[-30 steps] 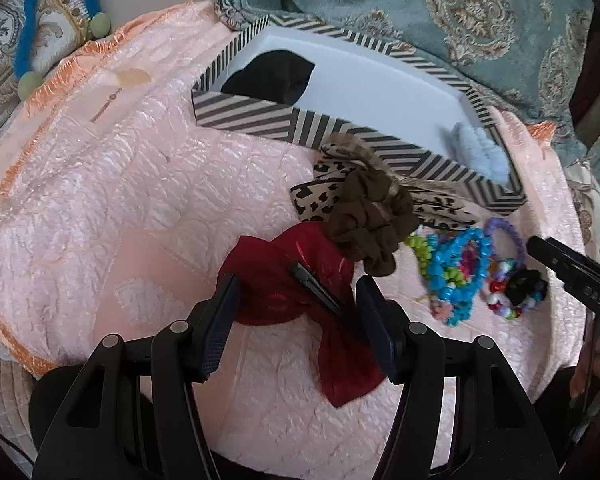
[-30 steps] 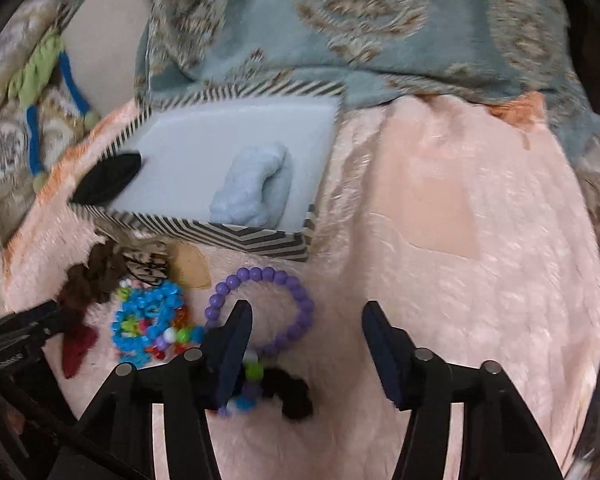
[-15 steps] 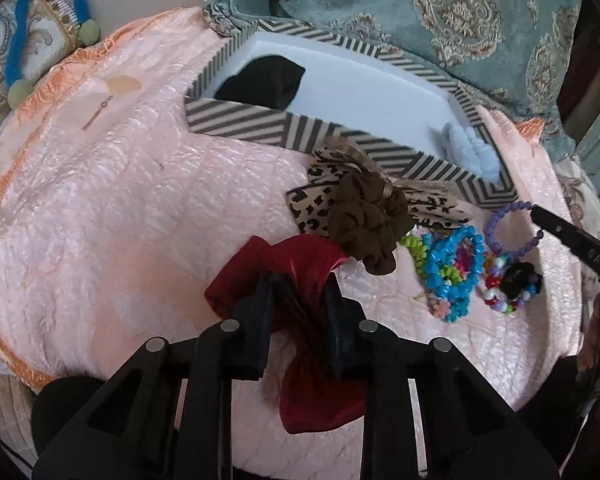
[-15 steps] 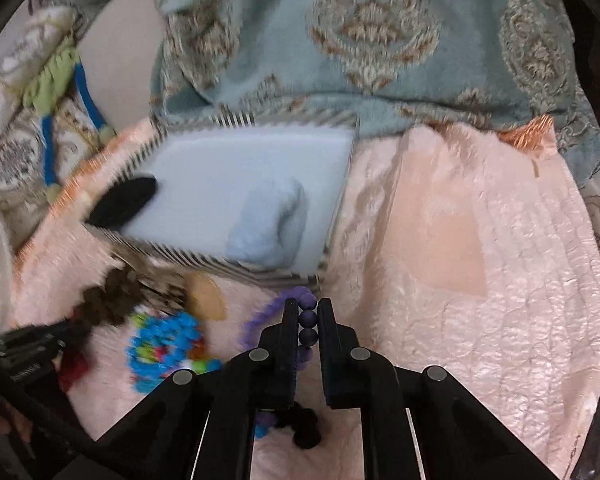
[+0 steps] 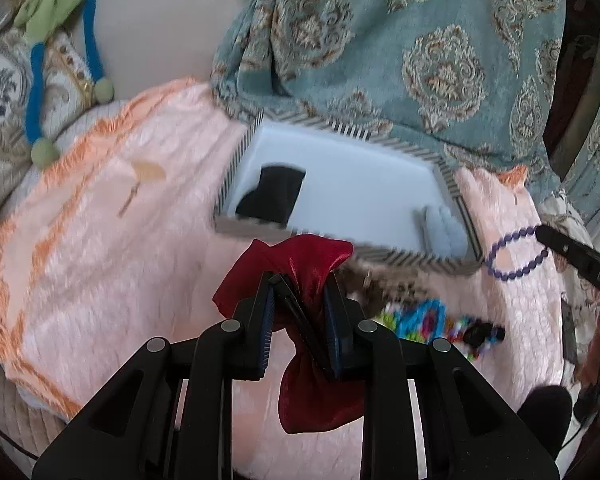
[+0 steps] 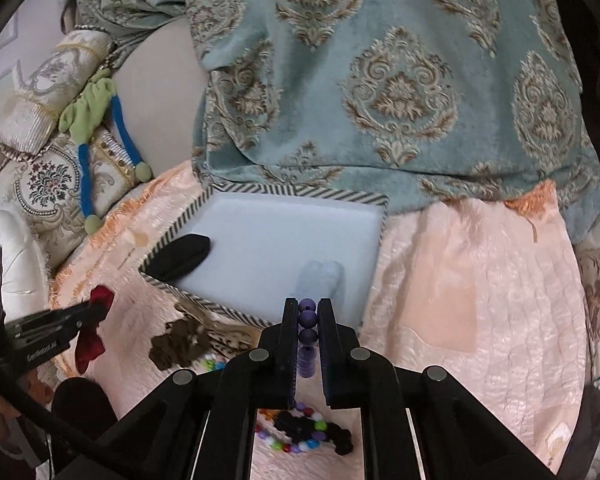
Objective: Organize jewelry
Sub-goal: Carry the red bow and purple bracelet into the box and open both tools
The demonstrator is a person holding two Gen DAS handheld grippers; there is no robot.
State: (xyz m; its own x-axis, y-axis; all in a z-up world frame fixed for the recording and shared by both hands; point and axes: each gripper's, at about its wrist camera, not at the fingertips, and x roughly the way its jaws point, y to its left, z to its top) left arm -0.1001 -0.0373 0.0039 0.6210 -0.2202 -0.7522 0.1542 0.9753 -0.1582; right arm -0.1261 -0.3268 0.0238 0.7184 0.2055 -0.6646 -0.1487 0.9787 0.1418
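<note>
My left gripper (image 5: 298,280) is shut on a red satin hair bow (image 5: 300,264) and holds it lifted in front of the striped box (image 5: 396,258). My right gripper (image 6: 307,306) is shut on a purple bead bracelet (image 6: 307,320), raised near the box's front edge (image 6: 220,307); the bracelet also shows in the left wrist view (image 5: 516,254). The white box floor holds a black item (image 5: 274,194) and a pale blue scrunchie (image 5: 444,228). A brown scrunchie (image 6: 180,346), blue beads (image 5: 420,316) and multicoloured bead bracelets (image 6: 296,436) lie on the pink quilt.
The pink quilt (image 5: 100,240) covers the surface. A teal patterned blanket (image 6: 380,80) lies behind the box. Patterned cushions and a green and blue toy (image 6: 96,120) sit at the back left. A leopard-print bow (image 6: 228,338) lies by the box front.
Both grippers closed on their items and lifted them: the left raised the red bow toward the box, the right raised the purple bracelet off the quilt.
</note>
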